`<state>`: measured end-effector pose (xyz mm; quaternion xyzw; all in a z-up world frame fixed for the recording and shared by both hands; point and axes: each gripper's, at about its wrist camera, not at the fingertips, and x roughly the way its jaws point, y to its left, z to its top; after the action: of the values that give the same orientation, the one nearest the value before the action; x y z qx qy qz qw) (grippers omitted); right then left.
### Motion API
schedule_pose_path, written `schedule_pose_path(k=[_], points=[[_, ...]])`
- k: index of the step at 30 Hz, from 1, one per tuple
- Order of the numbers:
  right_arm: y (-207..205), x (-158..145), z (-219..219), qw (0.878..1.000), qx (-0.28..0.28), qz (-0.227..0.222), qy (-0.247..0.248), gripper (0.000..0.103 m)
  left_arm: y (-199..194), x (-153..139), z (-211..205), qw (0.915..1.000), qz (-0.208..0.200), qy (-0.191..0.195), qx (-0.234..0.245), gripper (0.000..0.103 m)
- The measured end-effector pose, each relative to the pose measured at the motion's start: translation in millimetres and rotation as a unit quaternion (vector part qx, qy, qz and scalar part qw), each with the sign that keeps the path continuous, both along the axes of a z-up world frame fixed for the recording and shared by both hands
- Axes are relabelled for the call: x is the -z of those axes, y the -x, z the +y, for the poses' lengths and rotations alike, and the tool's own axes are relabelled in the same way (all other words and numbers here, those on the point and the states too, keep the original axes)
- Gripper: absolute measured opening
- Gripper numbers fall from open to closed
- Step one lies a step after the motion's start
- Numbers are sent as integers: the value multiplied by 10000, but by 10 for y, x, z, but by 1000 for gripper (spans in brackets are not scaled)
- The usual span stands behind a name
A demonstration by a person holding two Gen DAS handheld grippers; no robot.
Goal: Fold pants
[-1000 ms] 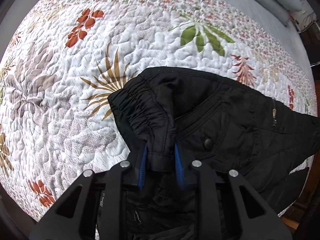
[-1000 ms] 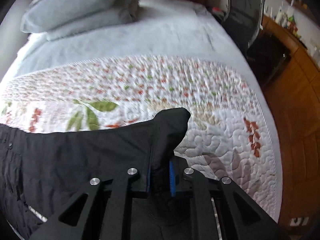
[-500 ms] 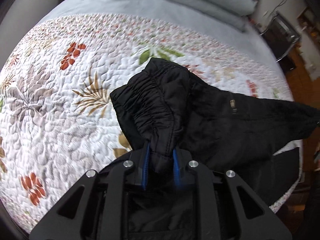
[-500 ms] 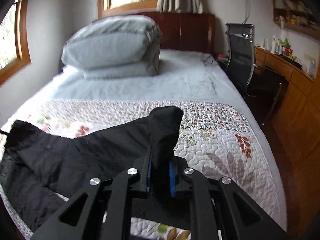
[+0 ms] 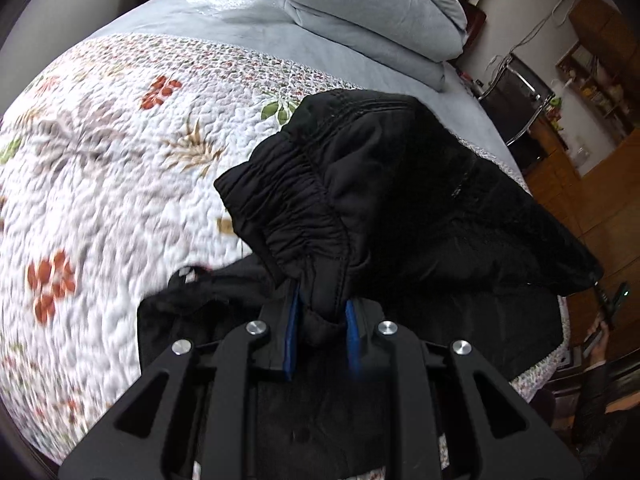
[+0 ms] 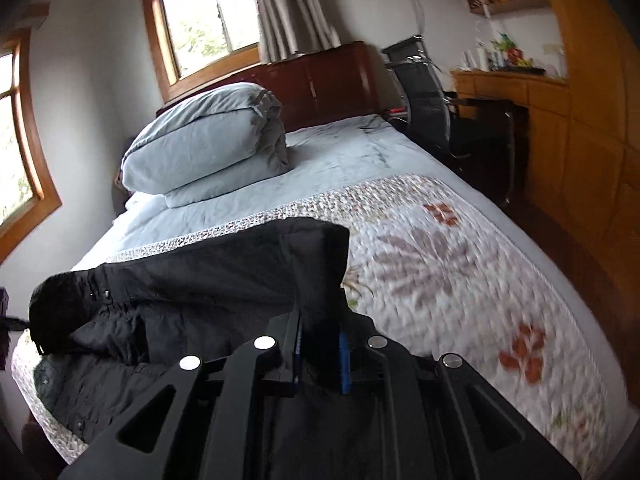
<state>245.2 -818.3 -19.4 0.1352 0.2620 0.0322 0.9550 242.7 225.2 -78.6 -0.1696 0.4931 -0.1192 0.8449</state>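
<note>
Early stage: left gripper (image 5: 320, 336) is clamped on the black pants' (image 5: 400, 200) elastic waistband, right gripper (image 6: 320, 360) on a leg end. Pants are held lifted over the quilt's (image 5: 100, 200) near edge; no finished fold is visible, laying flat remains.

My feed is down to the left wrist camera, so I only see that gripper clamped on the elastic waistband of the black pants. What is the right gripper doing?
Observer: The right gripper is shut on a folded flap of the black pants, at the end away from the waistband.
Operator: Is the fabric between the two grips off the bed?
Observer: The gripped flap stands above the floral quilted bedspread; the cloth below the gripper lies bunched at the quilt's near edge.
Operator: Anything ahead of the right gripper?
Observer: A wooden headboard beyond the folded grey duvet, with two wood-framed windows above.
</note>
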Motion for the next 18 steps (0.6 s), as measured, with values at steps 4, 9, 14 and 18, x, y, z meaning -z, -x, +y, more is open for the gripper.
schedule_pose_path(k=[4, 9, 14, 18], points=[[351, 183, -156, 9993, 241, 166, -253, 13, 280, 37, 96, 9999, 10, 110, -78, 19], [693, 403, -328, 9962, 557, 396, -544, 13, 643, 181, 153, 9998, 153, 71, -107, 22], [866, 659, -455, 9920, 803, 684, -688, 13, 959, 334, 152, 9997, 201, -59, -112, 25], [942, 878, -476, 9889, 897, 951, -707, 13, 1114, 446, 107, 9988, 289, -393, -68, 29]])
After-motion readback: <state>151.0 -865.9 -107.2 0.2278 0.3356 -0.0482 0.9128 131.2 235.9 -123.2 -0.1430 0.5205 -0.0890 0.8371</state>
